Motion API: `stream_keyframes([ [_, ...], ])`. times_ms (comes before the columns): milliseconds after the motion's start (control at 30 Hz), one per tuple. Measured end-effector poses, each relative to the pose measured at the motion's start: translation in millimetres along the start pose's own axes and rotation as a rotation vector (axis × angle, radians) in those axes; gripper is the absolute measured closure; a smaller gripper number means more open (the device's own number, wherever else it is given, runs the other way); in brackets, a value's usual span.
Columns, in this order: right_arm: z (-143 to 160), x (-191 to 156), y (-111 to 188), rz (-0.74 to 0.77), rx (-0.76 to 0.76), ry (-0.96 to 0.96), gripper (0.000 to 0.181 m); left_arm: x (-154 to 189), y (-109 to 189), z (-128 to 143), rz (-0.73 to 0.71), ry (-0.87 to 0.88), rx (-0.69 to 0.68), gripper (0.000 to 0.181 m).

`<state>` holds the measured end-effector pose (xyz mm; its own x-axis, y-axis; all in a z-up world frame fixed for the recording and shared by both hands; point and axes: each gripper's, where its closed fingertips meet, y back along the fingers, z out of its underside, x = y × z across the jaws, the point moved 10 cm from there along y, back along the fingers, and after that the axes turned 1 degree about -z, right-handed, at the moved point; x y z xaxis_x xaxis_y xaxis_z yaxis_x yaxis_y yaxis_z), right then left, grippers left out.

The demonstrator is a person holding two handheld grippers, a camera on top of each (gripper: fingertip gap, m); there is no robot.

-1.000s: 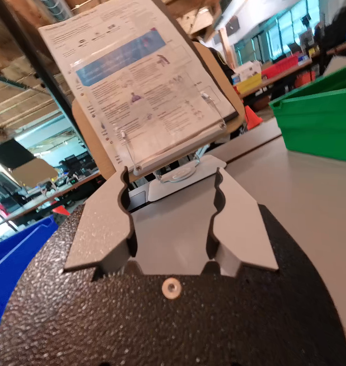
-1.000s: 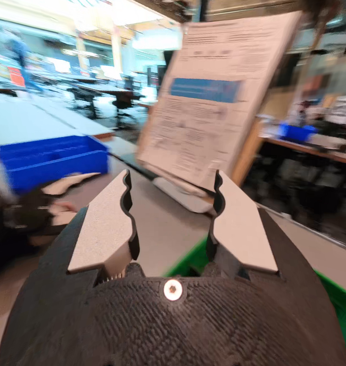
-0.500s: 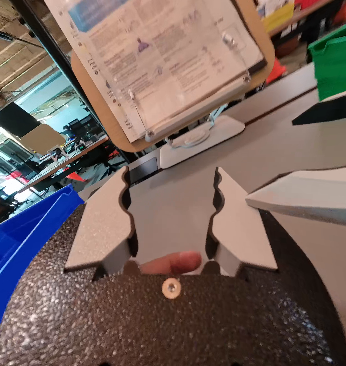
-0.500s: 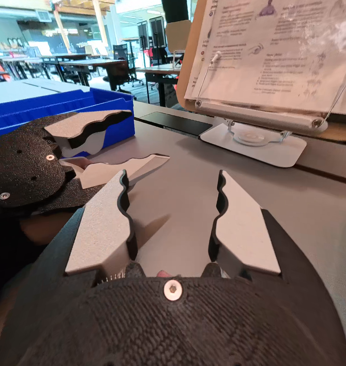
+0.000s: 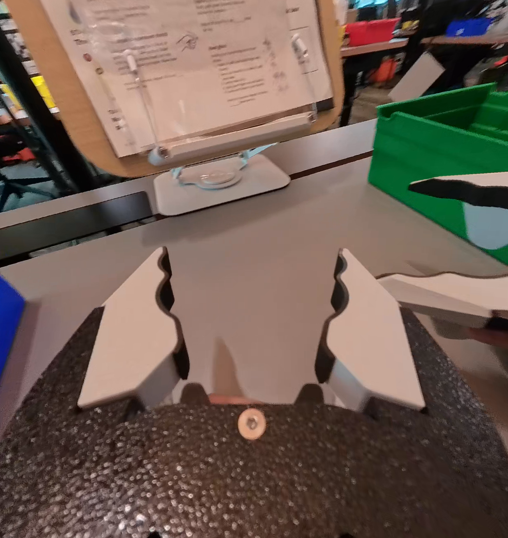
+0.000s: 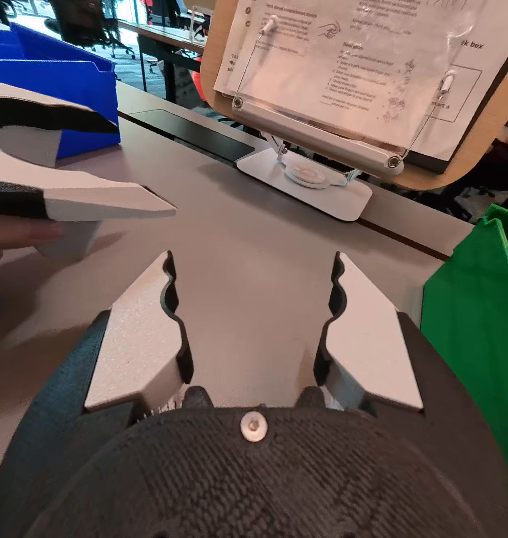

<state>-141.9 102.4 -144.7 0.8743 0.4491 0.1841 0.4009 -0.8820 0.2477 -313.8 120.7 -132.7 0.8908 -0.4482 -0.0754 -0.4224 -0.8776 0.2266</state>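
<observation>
Grey tabletop (image 5: 247,262) sits bare under both grippers: left gripper (image 5: 252,279) and right gripper (image 6: 252,279) have jaws spread wide, holding nothing, facing a wooden document stand (image 6: 363,116), blue bin (image 6: 51,75) left, green bin (image 5: 439,151) right.

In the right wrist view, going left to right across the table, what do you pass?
Blue bin → left gripper → document stand → green bin. The right gripper sits open in the foreground over the bare table.
</observation>
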Motion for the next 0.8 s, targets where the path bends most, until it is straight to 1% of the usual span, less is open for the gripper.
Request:
stream_keyframes([
  [100,0.5,6.1,-0.1,0.060,-0.003,-0.033,0.053,11.0,-0.2,-3.8,0.090,0.031,0.056,0.066],
  [133,1.0,9.0,-0.1,0.084,-0.005,-0.034,0.052,14.0,-0.3,-4.9,0.123,0.045,0.071,0.064],
  [233,3.6,19.0,-1.7,0.190,-0.035,-0.018,0.052,20.5,0.3,-8.6,0.213,0.109,0.109,0.059],
  [367,4.7,23.5,-2.6,0.261,-0.055,-0.026,0.051,25.9,4.9,-14.9,0.305,0.169,0.163,0.056],
  [533,4.7,25.4,-1.4,0.292,-0.043,-0.019,0.049,34.9,4.2,-14.7,0.354,0.137,0.139,0.052],
  [667,4.9,27.8,-0.3,0.298,-0.036,-0.043,0.049,43.8,5.8,-16.4,0.425,0.112,0.126,0.050],
  [800,4.8,29.5,1.2,0.311,-0.025,-0.061,0.049,56.5,9.8,-19.2,0.569,0.118,0.123,0.048],
])
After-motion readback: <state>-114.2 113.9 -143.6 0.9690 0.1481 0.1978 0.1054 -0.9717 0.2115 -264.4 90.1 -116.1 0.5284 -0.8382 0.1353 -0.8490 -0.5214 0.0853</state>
